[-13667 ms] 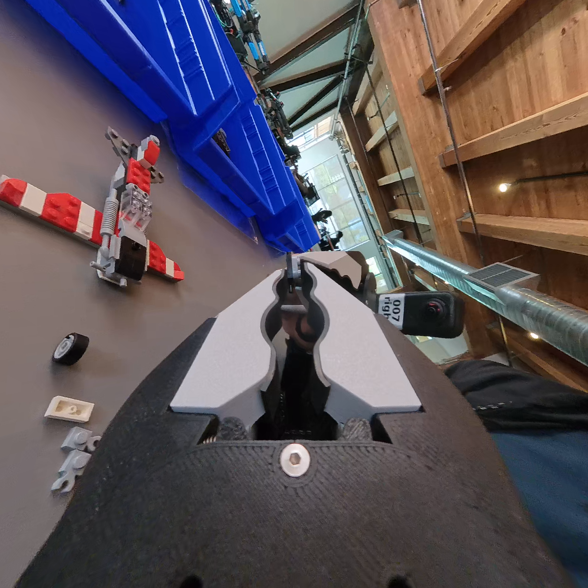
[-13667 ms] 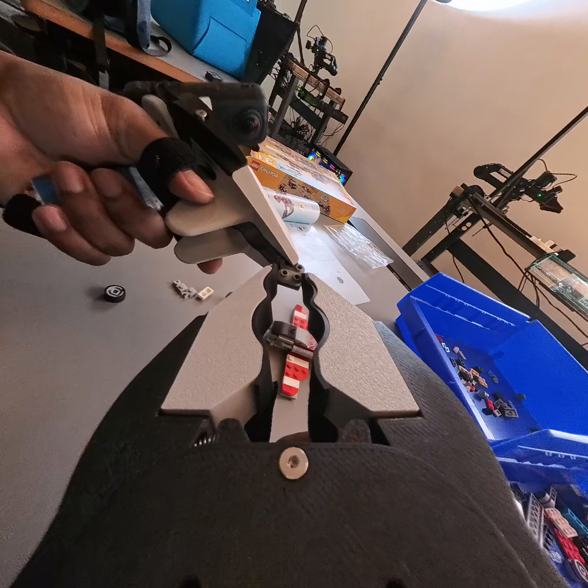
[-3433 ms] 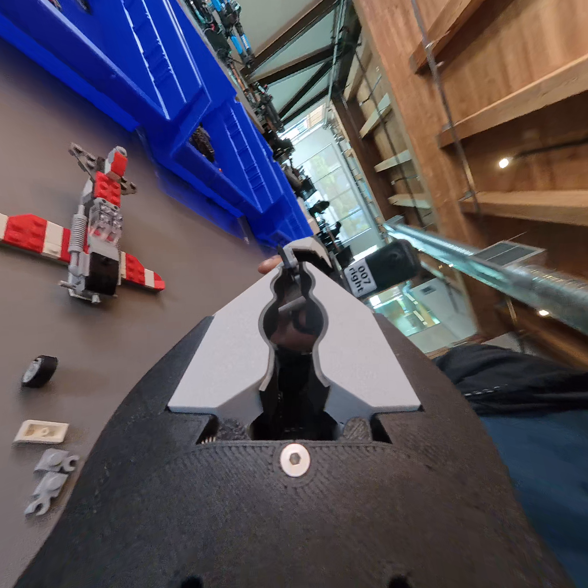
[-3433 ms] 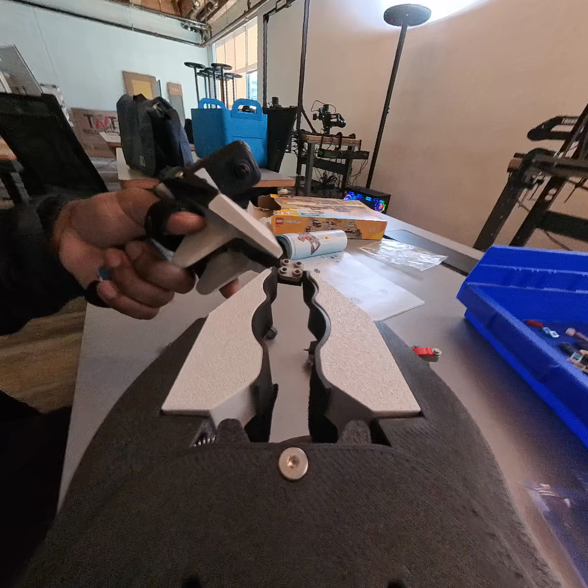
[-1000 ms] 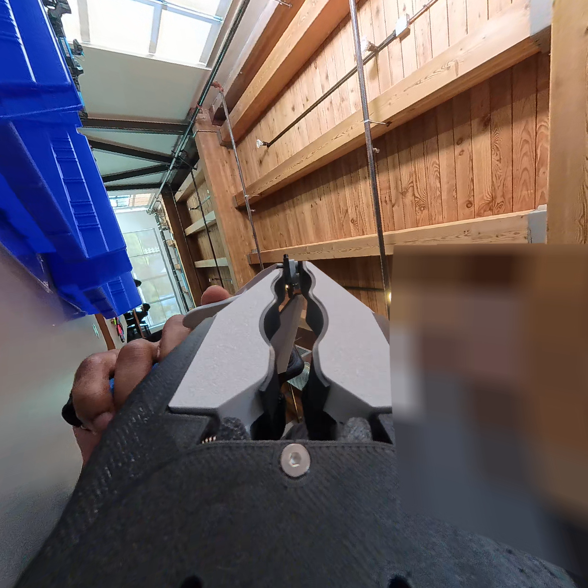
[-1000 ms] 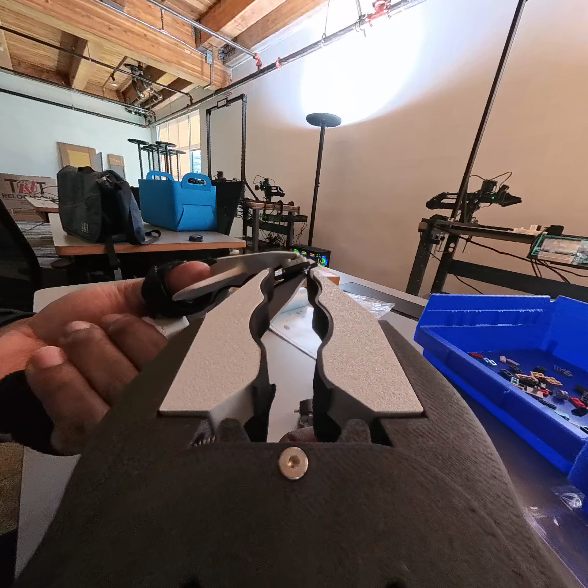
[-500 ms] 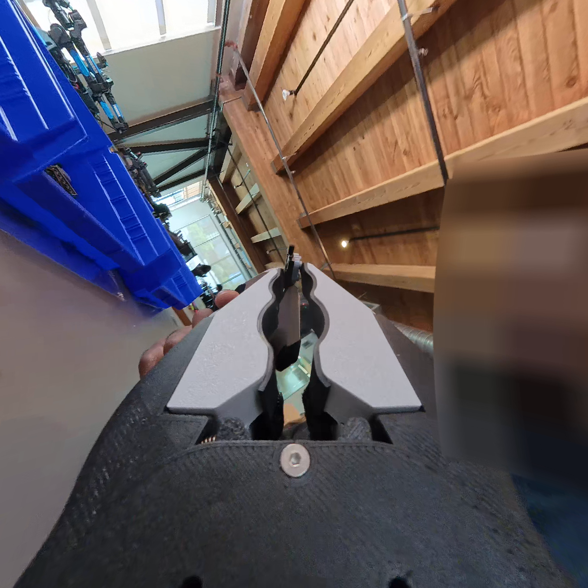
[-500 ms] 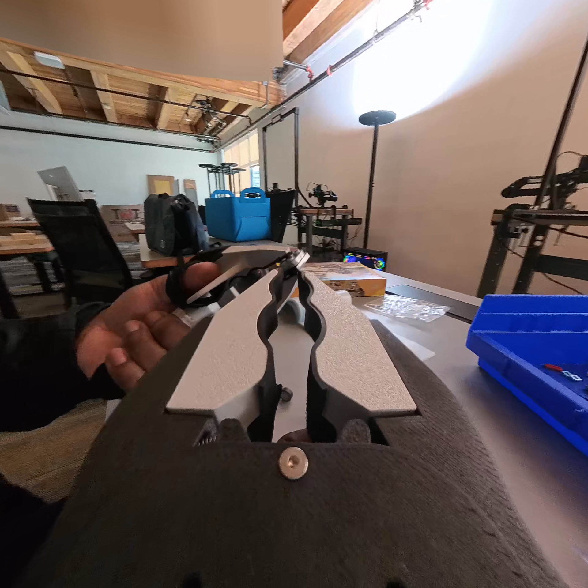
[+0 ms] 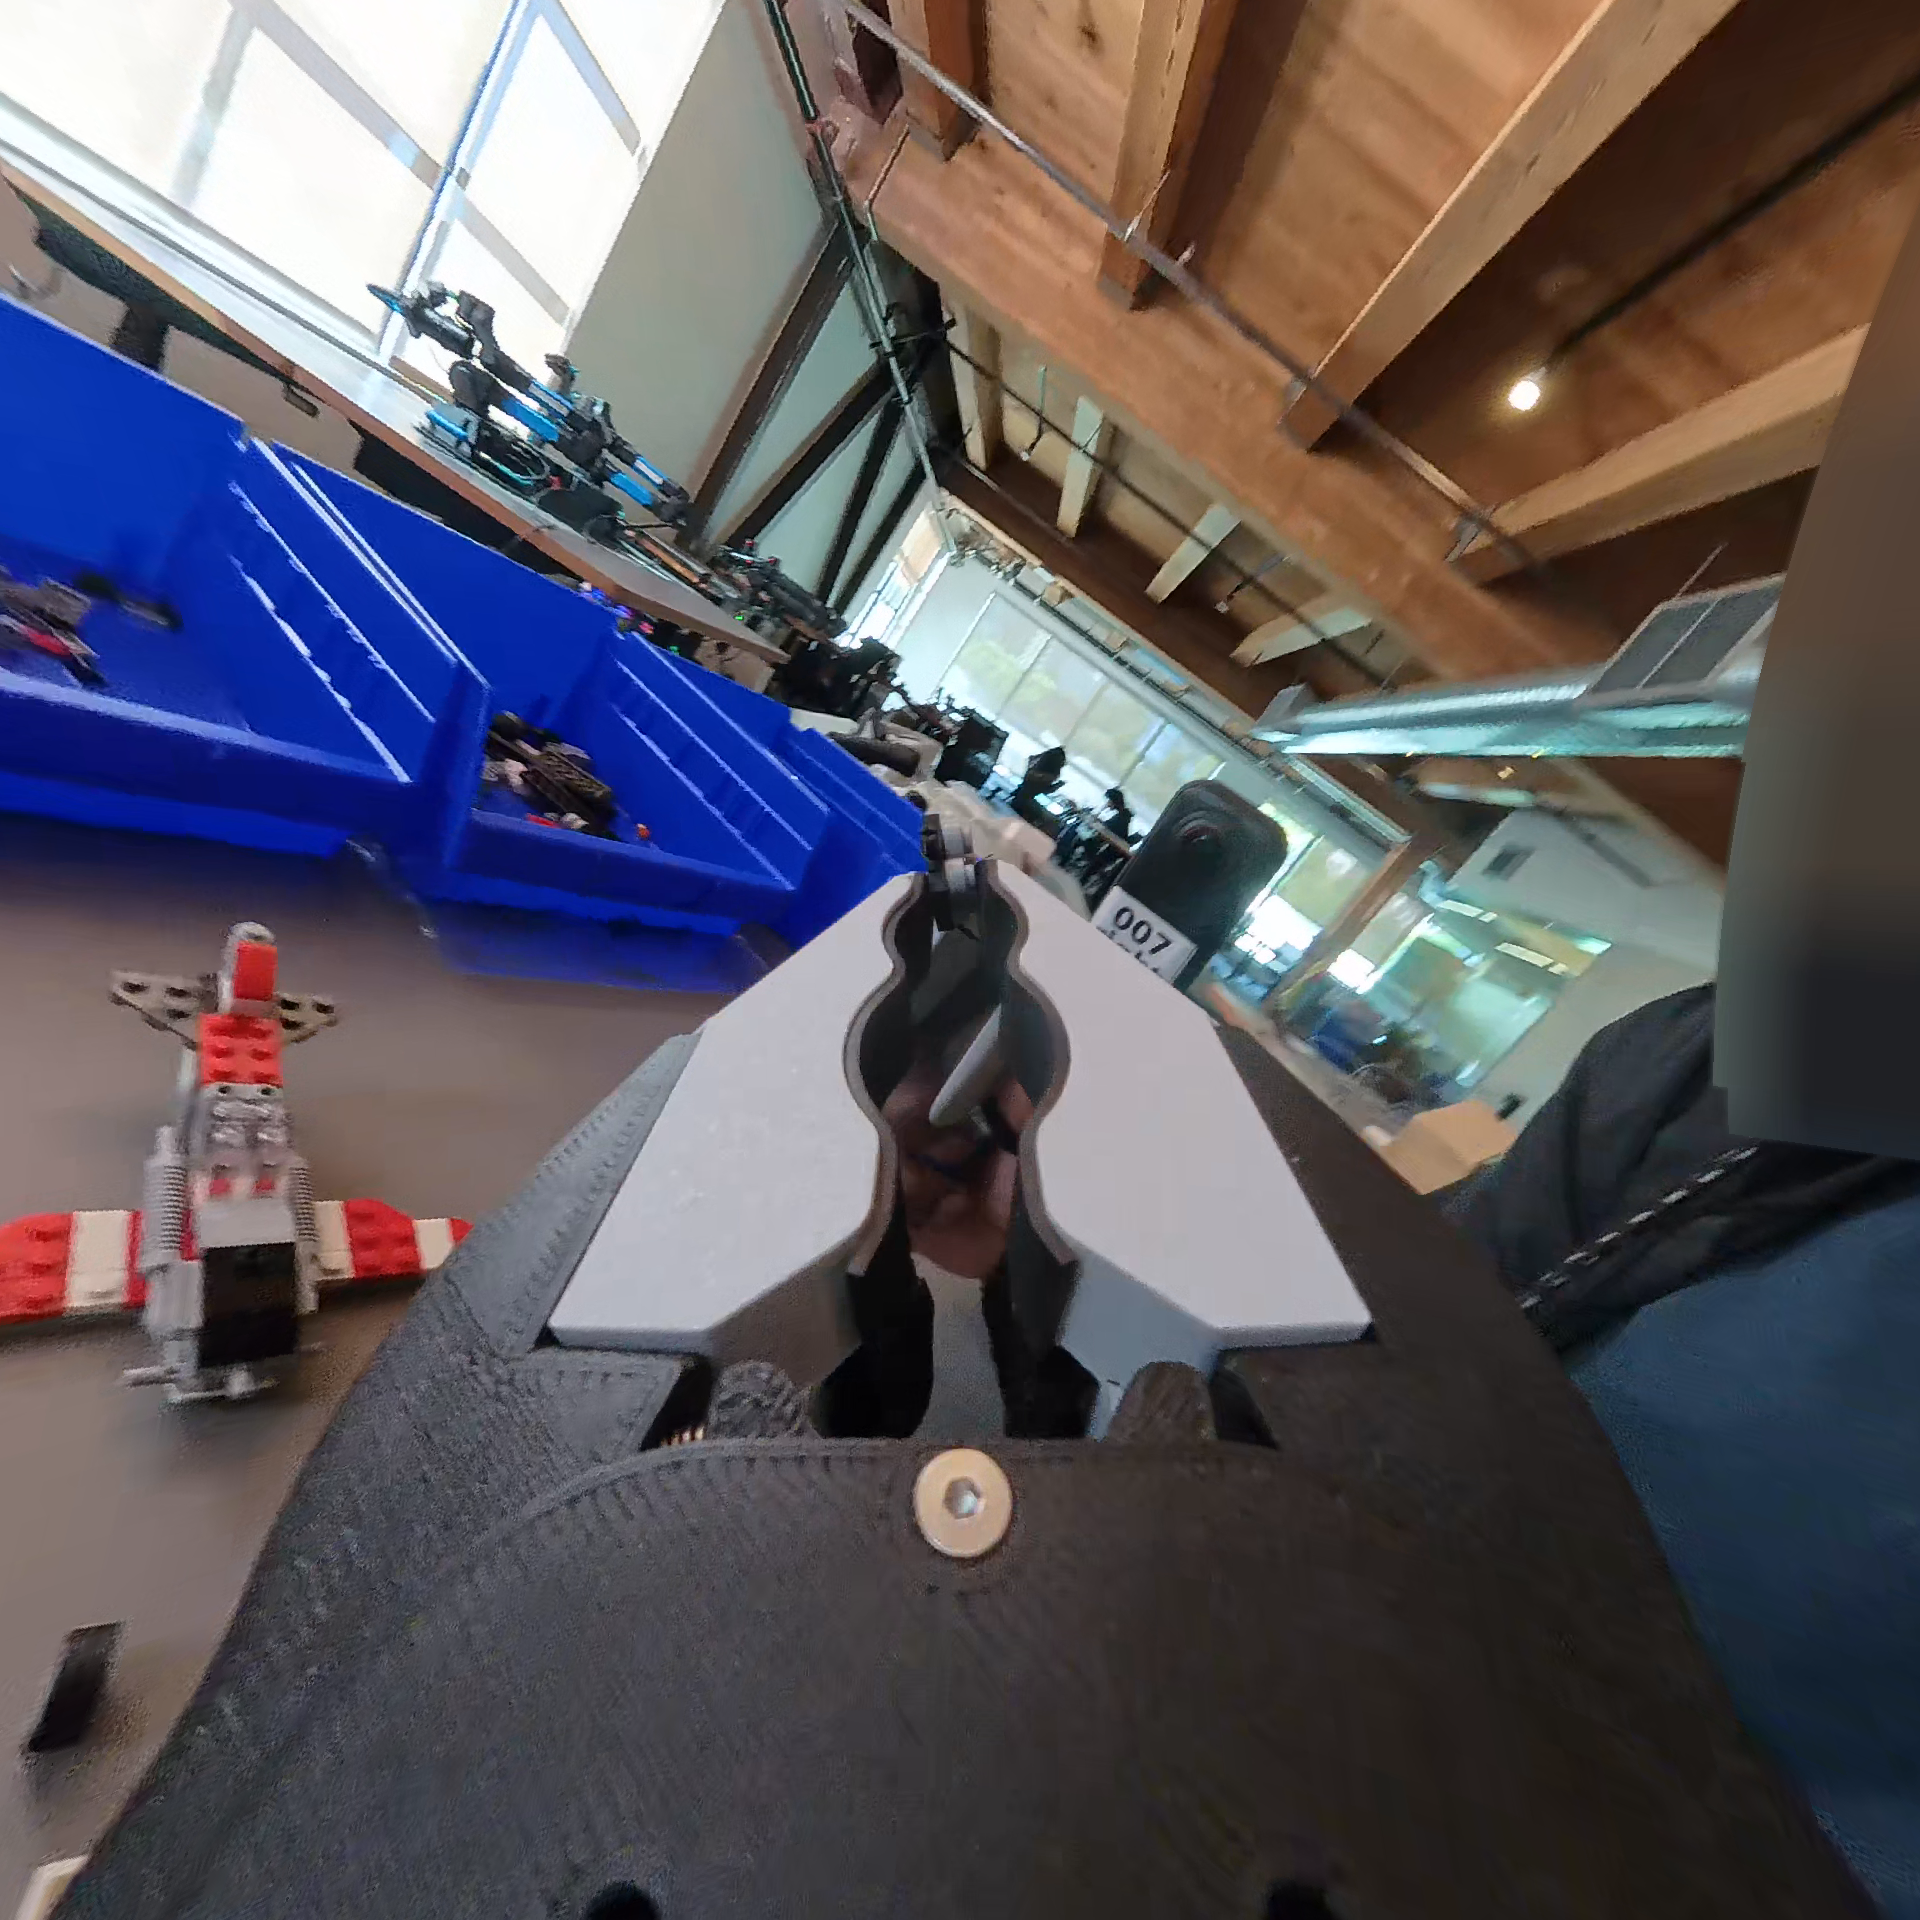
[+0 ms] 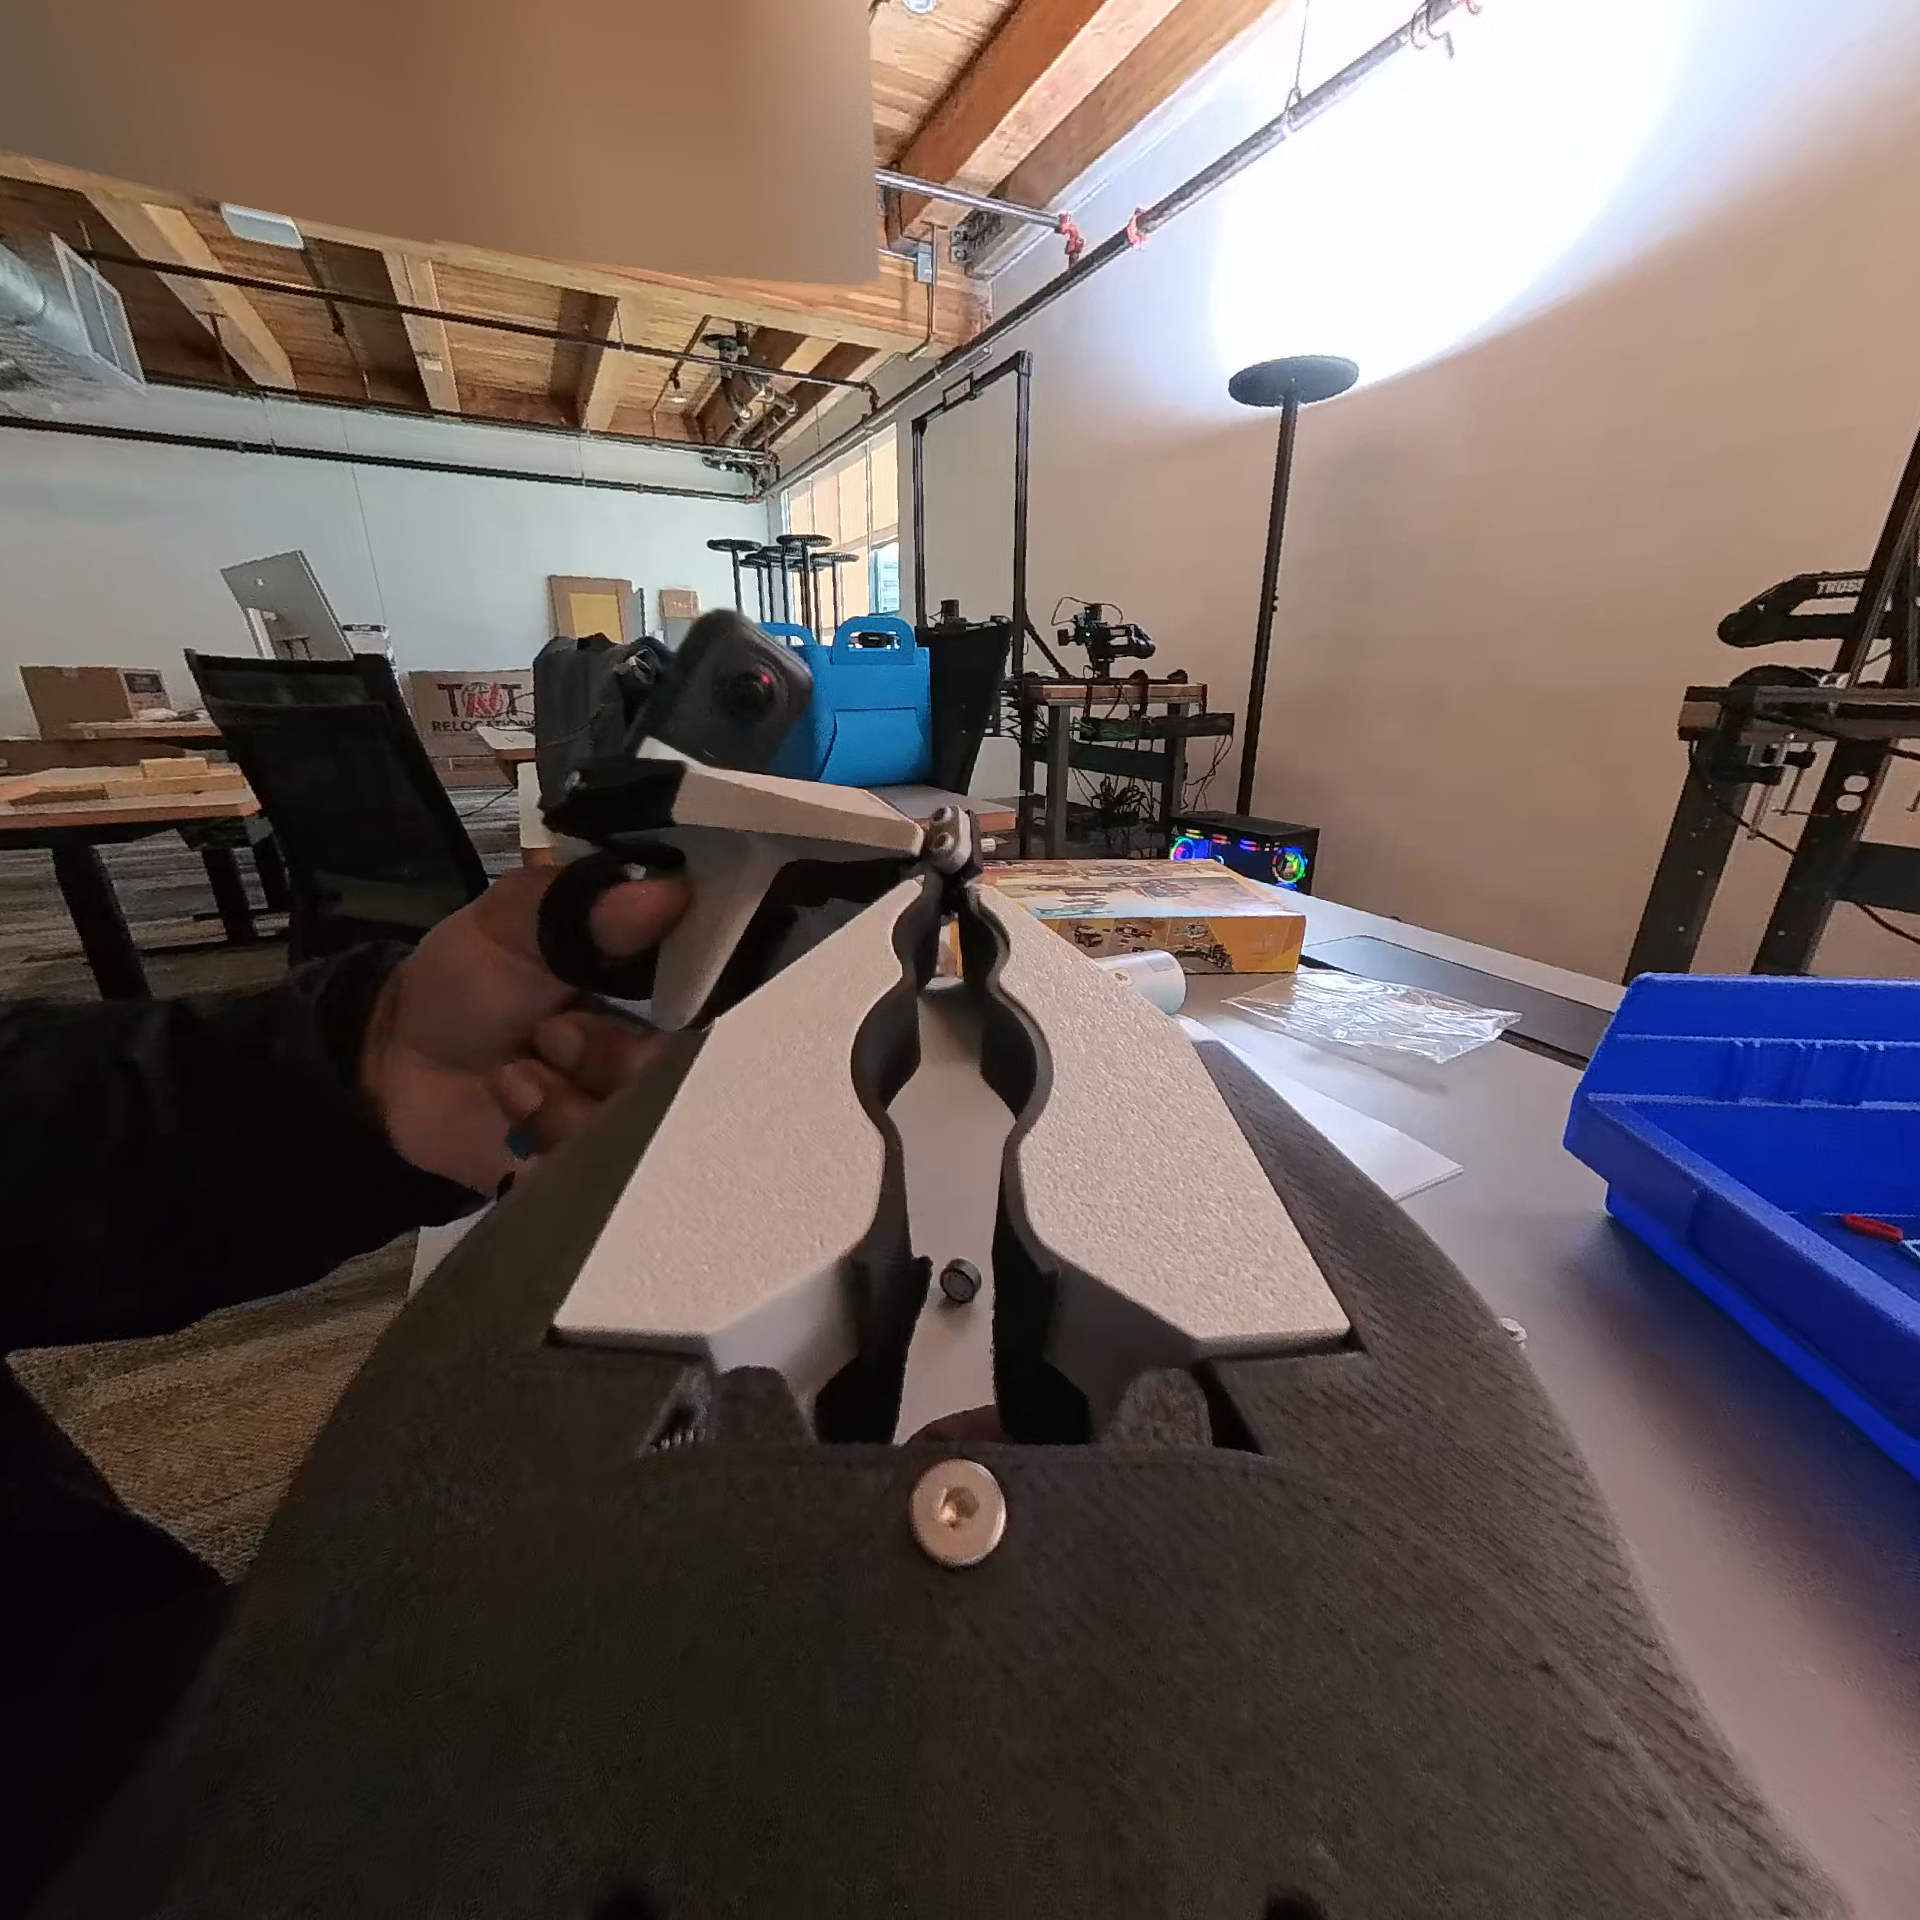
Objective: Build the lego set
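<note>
Grippers meet tip to tip above the grey table (image 10: 1621, 1403): the left gripper (image 9: 958, 891) is clenched on a small grey lego piece (image 9: 954, 871), and the right gripper (image 10: 948, 871) is clenched on the same piece (image 10: 953, 836) from the opposite side. In the right wrist view the left gripper (image 10: 920, 831) comes in from the left, held by a hand (image 10: 488, 1029); exact shape of the piece cannot be made out, being small and partly covered by the fingertips. Seen through the gap of the right jaws, 1 small wheel (image 10: 960, 1280) lies on the table. On the left of the left wrist view stands 1 red, white and grey lego plane (image 9: 223, 1216), slightly blurred, its left wing cut off by the frame edge; 1 dark brick (image 9: 71, 1683) nearer the camera is blurred, and 1 pale piece (image 9: 31, 1886) is cropped at the corner. Beyond the plane, 2 blue bins (image 9: 343, 665) hold loose parts too small to count. In the right wrist view, 1 blue bin (image 10: 1756, 1101) is cut off at right; farther off lie 1 clear plastic bag (image 10: 1371, 1013), 1 rolled booklet (image 10: 1148, 977), mostly hidden, and 1 yellow set box (image 10: 1153, 914).
</note>
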The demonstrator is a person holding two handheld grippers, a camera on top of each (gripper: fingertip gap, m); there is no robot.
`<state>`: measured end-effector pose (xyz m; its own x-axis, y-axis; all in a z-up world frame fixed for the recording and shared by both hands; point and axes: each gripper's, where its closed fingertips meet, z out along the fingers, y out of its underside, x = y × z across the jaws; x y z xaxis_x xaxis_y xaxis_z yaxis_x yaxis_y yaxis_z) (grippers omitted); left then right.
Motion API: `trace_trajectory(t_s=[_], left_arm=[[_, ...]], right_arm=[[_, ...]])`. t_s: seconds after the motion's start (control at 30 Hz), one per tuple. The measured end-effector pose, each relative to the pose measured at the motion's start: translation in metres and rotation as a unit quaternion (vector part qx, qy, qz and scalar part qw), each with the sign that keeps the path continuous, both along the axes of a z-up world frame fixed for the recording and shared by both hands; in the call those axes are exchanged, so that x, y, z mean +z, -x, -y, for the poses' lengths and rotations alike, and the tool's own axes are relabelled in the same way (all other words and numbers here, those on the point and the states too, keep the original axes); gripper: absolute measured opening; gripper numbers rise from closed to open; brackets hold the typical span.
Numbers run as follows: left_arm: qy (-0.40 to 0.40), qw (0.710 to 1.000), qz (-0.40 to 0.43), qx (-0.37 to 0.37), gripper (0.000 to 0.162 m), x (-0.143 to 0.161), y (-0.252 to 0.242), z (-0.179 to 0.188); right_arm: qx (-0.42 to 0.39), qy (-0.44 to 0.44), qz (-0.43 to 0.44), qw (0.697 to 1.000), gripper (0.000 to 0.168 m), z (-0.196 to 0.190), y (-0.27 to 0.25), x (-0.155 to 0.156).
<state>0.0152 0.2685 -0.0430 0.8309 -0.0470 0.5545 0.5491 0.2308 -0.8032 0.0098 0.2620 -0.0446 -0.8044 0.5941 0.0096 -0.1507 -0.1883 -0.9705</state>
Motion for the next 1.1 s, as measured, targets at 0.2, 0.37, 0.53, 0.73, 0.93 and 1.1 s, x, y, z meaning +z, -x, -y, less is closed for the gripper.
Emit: trace_trajectory(t_s=[0.2, 0.37, 0.53, 0.73, 0.93, 1.1], left_arm=[[0.072, 0.987, -0.127, 0.07, 0.009, -0.005, 0.004, 0.001], [0.146, 0.931, -0.278, 0.189, 0.009, -0.006, 0.018, 0.008], [0.192, 0.838, -0.428, 0.278, 0.009, 0.0, 0.023, 0.02], [0.199, 0.758, -0.531, 0.323, 0.01, 0.005, 0.014, 0.018], [0.184, 0.732, -0.56, 0.341, 0.01, 0.01, 0.008, 0.018], [0.171, 0.726, -0.57, 0.344, 0.01, 0.015, 0.003, 0.018]], right_arm=[[-0.014, -0.009, 0.018, 1.0, 0.003, 0.001, 0.005, -0.005], [-0.005, 0.019, 0.08, 0.997, 0.005, -0.004, 0.01, -0.009], [0.026, 0.079, 0.184, 0.979, 0.017, -0.004, 0.013, -0.008], [0.083, 0.125, 0.235, 0.96, 0.025, 0.01, 0.002, 0.008], [0.094, 0.128, 0.241, 0.957, 0.025, 0.018, -0.003, 0.016], [0.096, 0.13, 0.24, 0.957, 0.025, 0.02, -0.003, 0.02]])
